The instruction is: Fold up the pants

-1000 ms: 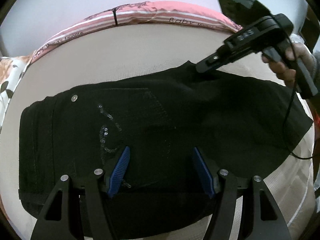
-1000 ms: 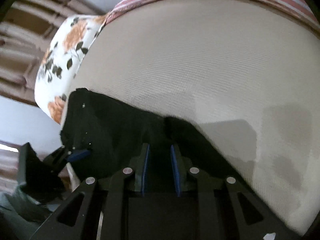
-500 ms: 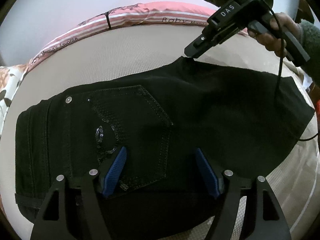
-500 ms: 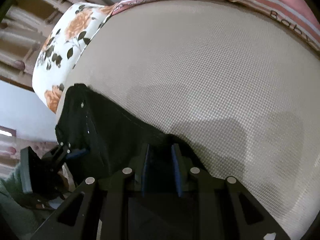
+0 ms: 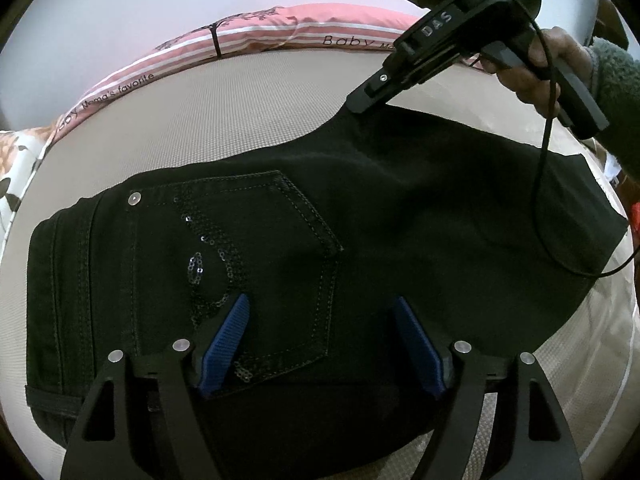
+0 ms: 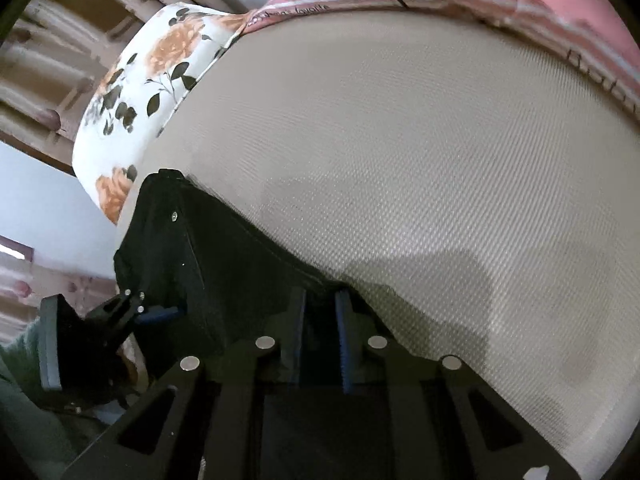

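Black pants [image 5: 360,240] lie folded across a beige mattress [image 5: 240,112], sequinned back pocket [image 5: 240,248] facing up. My left gripper [image 5: 320,304] hovers over the pocket's lower edge. Its jaws are opening, wide apart, and pinch nothing. My right gripper [image 5: 356,106] sits at the far edge of the pants, held by a hand [image 5: 532,68]. Its jaws are closing on that edge, and the fabric rises to a small peak at the tip. In the right wrist view black cloth fills the narrow gap of the right gripper [image 6: 321,296]. The left gripper [image 6: 160,312] shows at lower left.
A pink striped blanket [image 5: 280,28] runs along the mattress's far side. A floral pillow [image 6: 148,76] lies at the left end. The right gripper's cable [image 5: 540,180] loops over the pants' right part. Bare mattress [image 6: 440,160] stretches beyond the pants.
The right gripper has lifted a little with the far edge of the pants, pulling it into a peak, and its jaws have narrowed. The left jaws have spread slightly wider.
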A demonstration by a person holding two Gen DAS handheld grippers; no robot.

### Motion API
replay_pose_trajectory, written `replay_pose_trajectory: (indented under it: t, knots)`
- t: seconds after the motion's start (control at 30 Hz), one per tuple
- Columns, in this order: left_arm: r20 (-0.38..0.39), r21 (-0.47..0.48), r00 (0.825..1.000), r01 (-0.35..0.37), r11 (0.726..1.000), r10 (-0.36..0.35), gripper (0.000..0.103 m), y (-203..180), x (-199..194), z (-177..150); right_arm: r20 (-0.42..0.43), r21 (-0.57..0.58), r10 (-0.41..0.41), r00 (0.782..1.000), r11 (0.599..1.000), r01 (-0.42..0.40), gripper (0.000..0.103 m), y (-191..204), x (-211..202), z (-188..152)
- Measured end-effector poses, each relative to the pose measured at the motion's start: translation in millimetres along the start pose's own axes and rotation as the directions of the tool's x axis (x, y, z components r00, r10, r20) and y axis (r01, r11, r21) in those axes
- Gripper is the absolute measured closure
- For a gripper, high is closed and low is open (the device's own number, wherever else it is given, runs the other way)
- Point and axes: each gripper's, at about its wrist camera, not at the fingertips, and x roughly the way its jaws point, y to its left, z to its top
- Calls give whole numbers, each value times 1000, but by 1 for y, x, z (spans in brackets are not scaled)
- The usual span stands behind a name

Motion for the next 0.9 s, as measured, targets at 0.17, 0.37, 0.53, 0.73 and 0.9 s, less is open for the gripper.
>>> replay_pose_trajectory:
  t: [0.17,0.37,0.53,0.73,0.9]
  knots:
    - [4,26,1000,-18,1000,18,26,-3,-1,-3,-9,24,-54,998,998,54,94,-13,22,2]
    - [-27,10,1000,-11,1000,12,26,0,-4,6,1,71,-74,997,995,74,86,-6,11,1]
    - [39,1,999,13,1000,-13,26,1,-19,33,75,96,-70,995,993,63,75,-10,-42,-20]
    - [53,37,997,60,998,-62,26,-25,-2,65,23,152,-77,997,986,73,71,-38,-47,-47]
    - [-5,31,997,71,997,-71,26,-38,23,69,9,118,-23,1000,993,22,73,-41,-30,-50]
